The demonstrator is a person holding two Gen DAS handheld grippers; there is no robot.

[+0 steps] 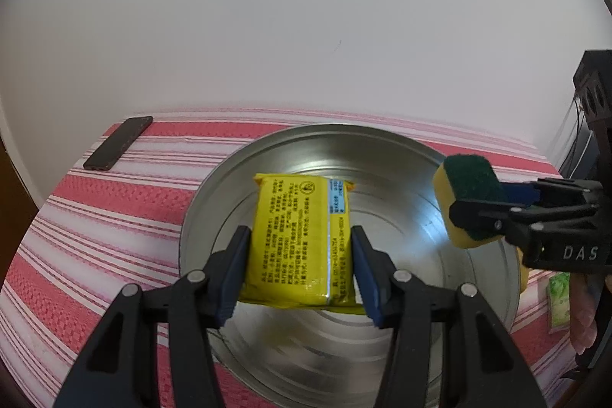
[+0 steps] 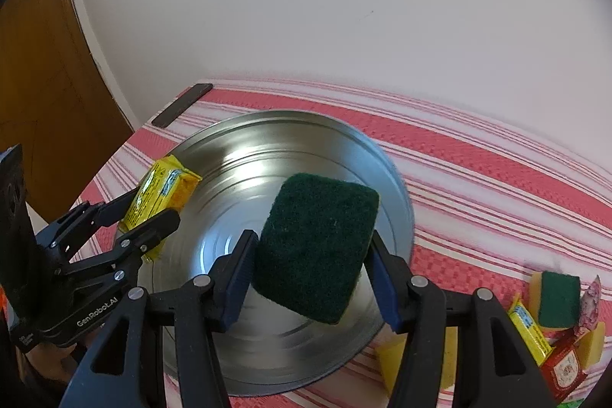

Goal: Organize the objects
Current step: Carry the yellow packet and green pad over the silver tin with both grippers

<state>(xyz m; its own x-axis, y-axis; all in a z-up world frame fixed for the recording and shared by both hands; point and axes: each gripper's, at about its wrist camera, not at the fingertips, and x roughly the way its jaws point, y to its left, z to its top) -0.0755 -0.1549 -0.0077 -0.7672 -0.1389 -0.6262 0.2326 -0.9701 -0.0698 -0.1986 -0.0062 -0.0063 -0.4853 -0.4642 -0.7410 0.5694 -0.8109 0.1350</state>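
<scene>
1. The left tool (image 1: 300, 257) pinched a yellow packet (image 1: 296, 239) by its long sides, and the packet hung over the near left part of a round metal basin (image 2: 397, 217)
2. The right tool (image 2: 311, 264) pinched a green-topped sponge (image 2: 317, 245) across its width, holding it above the middle of the basin, scouring face up
3. To do this step well, the person would likely need to lower each load close to the basin floor before letting go, since a drop from height could bounce the packet or tip the sponge onto its edge
4. It seemed wise to keep the two tools apart, the packet to the left and the sponge to the right, so neither knocked the other on release
5. The jaws ought to spread fully and lift straight up, as the soft sponge might cling to a pad
6. The packet looked like glossy foil wrap, yellow with fine black print and a blue label strip, slightly puffed and crinkled at its sealed ends
7. The sponge showed a coarse dark green layer over yellow foam, squeezed a little by the grip
8. More sponges and packets (image 2: 554, 324) lay in a heap on the striped tabletop (image 2: 497, 178) to the near right, and a dark phone (image 1: 118, 148) lay at the far left
</scene>
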